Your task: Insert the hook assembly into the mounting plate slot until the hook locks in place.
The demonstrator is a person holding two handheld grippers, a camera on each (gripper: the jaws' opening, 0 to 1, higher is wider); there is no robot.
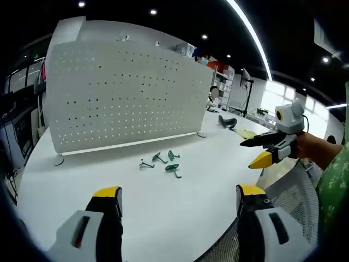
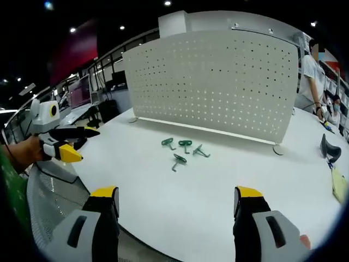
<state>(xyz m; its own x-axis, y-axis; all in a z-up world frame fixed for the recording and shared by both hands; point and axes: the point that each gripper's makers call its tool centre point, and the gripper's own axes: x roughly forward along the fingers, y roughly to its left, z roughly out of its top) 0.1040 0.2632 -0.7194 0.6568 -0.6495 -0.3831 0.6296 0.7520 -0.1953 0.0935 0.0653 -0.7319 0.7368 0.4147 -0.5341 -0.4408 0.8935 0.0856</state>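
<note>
- In the left gripper view we saw the left tongs [image 1: 177, 199] spread wide, their yellow-tipped jaws rising from the bottom edge with nothing between them, hovering over the near part of the white tabletop [image 1: 109, 172].
- The right tongs [image 1: 260, 150] came into that same view from the right, held by a person's hand [image 1: 313, 148]; the jaws stood apart and gripped nothing — they hung past the tabletop's right edge, above a grey mesh chair [image 1: 297, 188].
- A green patterned sleeve [image 1: 334, 188] showed at the far right edge.
- The hooks [image 1: 161, 162], four small green pieces, lay loose in a cluster on the tabletop, just in front of the pegboard's foot and well apart from both tongs.
- The white pegboard [image 1: 125, 93] — the perforated mounting plate — stood upright on small feet across the back of the tabletop, and we could see none of the hooks hung in its holes.
- A dark object [image 1: 227, 121] rested on the tabletop off to the right of the pegboard, beside something yellow; we could not tell what either was.
- In the right gripper view the right tongs' own jaws likewise rose wide apart and empty, aimed at the hooks and pegboard, while the left tongs appeared at the left edge with a gap between the jaws.
- Another person [image 2: 312, 76] stood behind the pegboard's right end in that view.
</note>
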